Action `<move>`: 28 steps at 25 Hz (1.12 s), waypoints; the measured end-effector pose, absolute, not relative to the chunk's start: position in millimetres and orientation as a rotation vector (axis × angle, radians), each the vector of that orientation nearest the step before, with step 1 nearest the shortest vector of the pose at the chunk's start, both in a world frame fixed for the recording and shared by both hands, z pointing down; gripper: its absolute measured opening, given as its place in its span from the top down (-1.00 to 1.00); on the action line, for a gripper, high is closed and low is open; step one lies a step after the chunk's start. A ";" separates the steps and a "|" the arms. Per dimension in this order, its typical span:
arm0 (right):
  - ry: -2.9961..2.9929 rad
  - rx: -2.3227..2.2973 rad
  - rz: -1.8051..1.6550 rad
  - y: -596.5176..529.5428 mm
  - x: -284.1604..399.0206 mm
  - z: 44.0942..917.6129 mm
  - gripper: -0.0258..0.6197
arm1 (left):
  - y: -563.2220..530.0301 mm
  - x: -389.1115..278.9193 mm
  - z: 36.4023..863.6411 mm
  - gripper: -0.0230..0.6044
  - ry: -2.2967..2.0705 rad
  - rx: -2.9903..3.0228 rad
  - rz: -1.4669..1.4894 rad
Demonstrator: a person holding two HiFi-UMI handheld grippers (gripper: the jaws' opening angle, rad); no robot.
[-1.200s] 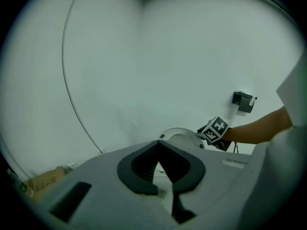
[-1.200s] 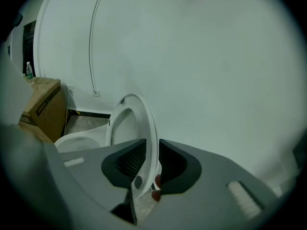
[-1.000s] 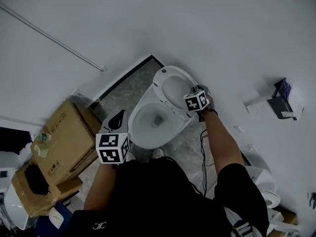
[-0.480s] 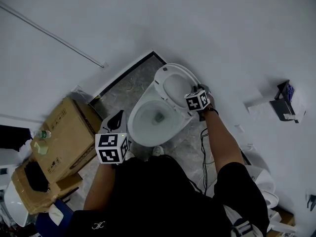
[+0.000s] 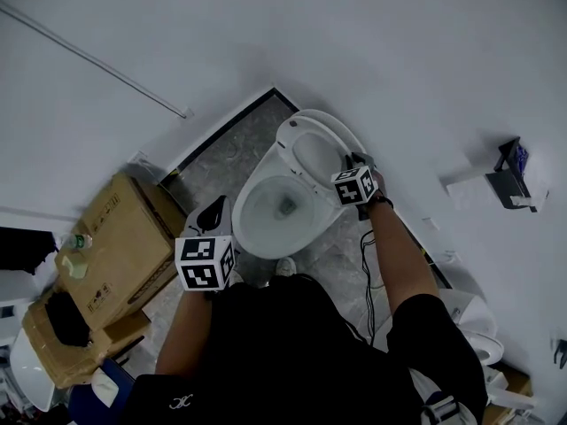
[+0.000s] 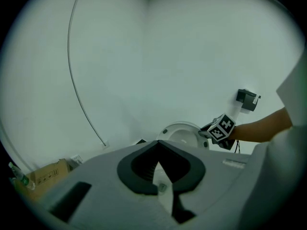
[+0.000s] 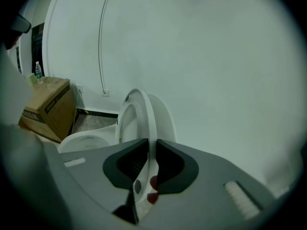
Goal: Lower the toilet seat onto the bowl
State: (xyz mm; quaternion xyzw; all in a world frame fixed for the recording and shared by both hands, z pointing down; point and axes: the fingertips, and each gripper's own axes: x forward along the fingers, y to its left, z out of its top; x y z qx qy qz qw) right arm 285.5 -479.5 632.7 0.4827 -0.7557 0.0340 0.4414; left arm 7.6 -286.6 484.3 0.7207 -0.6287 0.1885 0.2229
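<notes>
The white toilet seat stands raised against the wall above the open bowl. In the right gripper view the seat's rim runs upright between the jaws of my right gripper, which are closing and now lie against it on both sides. In the head view the right gripper is at the seat's right edge. My left gripper hangs left of the bowl, touching nothing; its jaws are shut and empty. From the left gripper view the seat and the right gripper show far off.
Cardboard boxes stand left of the toilet, with a bottle on one. A paper holder hangs on the wall to the right. A thin pipe runs along the wall. A cable trails on the floor at the right.
The right gripper has shifted slightly along the seat's right edge and its jaws have drawn in onto the rim. The left gripper has barely moved. The seat is still upright.
</notes>
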 end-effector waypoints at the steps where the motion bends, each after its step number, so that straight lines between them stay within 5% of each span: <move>1: -1.878 1.194 0.084 -475.5 282.8 632.2 0.72 | -286.4 7.2 484.5 0.90 -1.731 1.994 0.511; 28: -1.743 0.884 -0.016 -262.1 132.5 702.4 0.68 | -188.0 -93.2 497.3 0.90 -1.560 2.102 0.459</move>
